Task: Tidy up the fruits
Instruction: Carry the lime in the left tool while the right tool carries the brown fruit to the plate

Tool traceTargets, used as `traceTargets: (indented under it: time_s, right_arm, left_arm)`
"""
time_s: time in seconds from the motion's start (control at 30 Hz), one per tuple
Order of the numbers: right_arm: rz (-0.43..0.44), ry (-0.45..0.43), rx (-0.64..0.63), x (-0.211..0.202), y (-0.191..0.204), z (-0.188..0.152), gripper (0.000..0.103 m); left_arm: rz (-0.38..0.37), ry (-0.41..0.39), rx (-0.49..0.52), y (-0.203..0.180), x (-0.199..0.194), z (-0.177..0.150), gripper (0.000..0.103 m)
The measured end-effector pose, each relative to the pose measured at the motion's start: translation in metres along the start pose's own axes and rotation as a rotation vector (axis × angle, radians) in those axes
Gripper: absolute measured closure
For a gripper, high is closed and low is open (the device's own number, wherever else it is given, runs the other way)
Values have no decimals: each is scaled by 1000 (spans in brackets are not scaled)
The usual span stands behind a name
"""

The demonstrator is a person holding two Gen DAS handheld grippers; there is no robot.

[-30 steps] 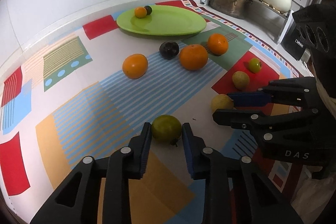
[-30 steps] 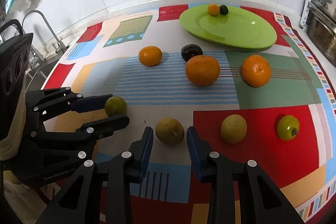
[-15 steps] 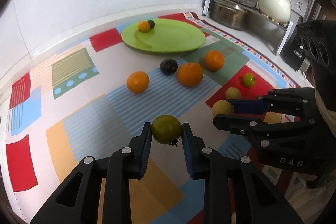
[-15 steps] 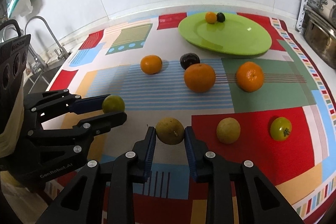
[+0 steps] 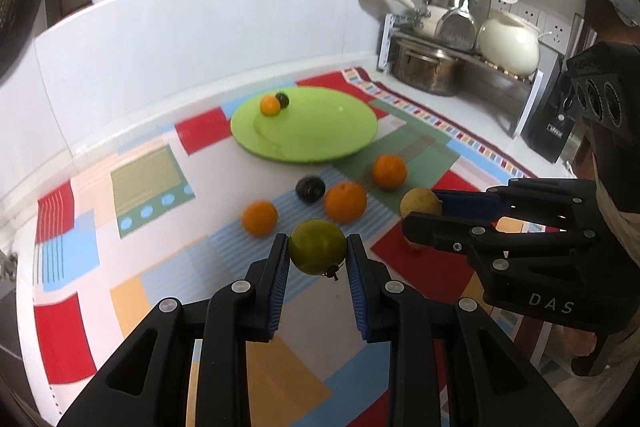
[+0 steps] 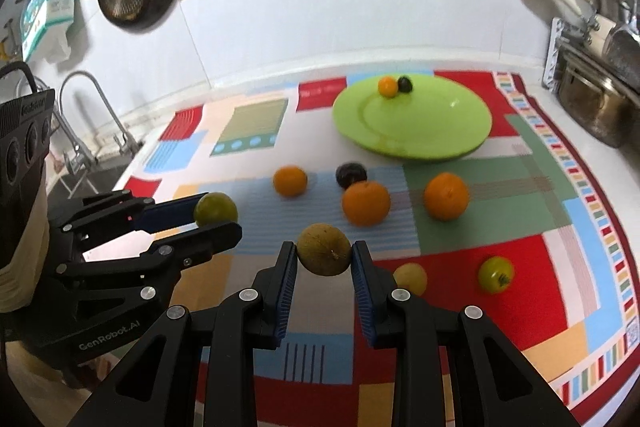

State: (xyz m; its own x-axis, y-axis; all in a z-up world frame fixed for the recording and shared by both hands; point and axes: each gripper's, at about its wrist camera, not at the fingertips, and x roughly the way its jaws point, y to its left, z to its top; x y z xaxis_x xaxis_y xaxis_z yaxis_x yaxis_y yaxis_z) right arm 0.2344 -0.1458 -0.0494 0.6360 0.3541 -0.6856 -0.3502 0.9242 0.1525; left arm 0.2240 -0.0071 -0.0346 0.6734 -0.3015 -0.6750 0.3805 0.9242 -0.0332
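Note:
My left gripper (image 5: 318, 247) is shut on a green tomato (image 5: 317, 246) and holds it above the mat. My right gripper (image 6: 324, 251) is shut on a brownish-yellow round fruit (image 6: 324, 249), also lifted; it shows in the left wrist view (image 5: 420, 202). The green plate (image 6: 416, 131) at the back holds a small orange (image 6: 387, 86) and a small dark fruit (image 6: 405, 83). Three oranges (image 6: 366, 203) (image 6: 446, 195) (image 6: 290, 181) and a dark plum (image 6: 351, 174) lie on the mat before the plate. A yellow fruit (image 6: 411, 277) and a green tomato (image 6: 496, 273) lie at the right.
A colourful patterned mat (image 6: 552, 251) covers the counter. A rack with pots and pans (image 5: 448, 43) stands at the back right. A sink and tap (image 6: 88, 115) are at the left. A white backsplash runs behind the plate.
Both grippers have risen off the mat with their fruits, the right one having closed on the brownish-yellow fruit. The views now sit higher and look further toward the plate.

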Motion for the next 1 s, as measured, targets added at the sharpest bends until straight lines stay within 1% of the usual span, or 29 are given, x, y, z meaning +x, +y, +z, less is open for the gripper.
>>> traceTargets:
  time_s: [0.17, 0.27, 0.6, 0.67, 0.8, 1.0]
  right_arm:
    - [-15, -54, 8, -12, -6, 15, 74]
    - [-41, -86, 0, -18, -9, 27, 74]
    - [-82, -161, -16, -20, -22, 71, 74]
    - [-83, -164, -20, -17, -24, 80, 74]
    - [-79, -156, -3, -6, -33, 96, 74]
    - [-105, -135, 1, 15, -47, 114, 74]
  left_arm:
    - [1, -44, 19, -3, -4, 18, 74]
    - [12, -70, 30, -3, -4, 30, 74]
    - [26, -127, 41, 6, 7, 70, 74]
    - [43, -139, 54, 8, 12, 78, 74]
    - [51, -141, 72, 13, 27, 94, 74]
    - [38, -118, 74, 22, 53, 116, 74]
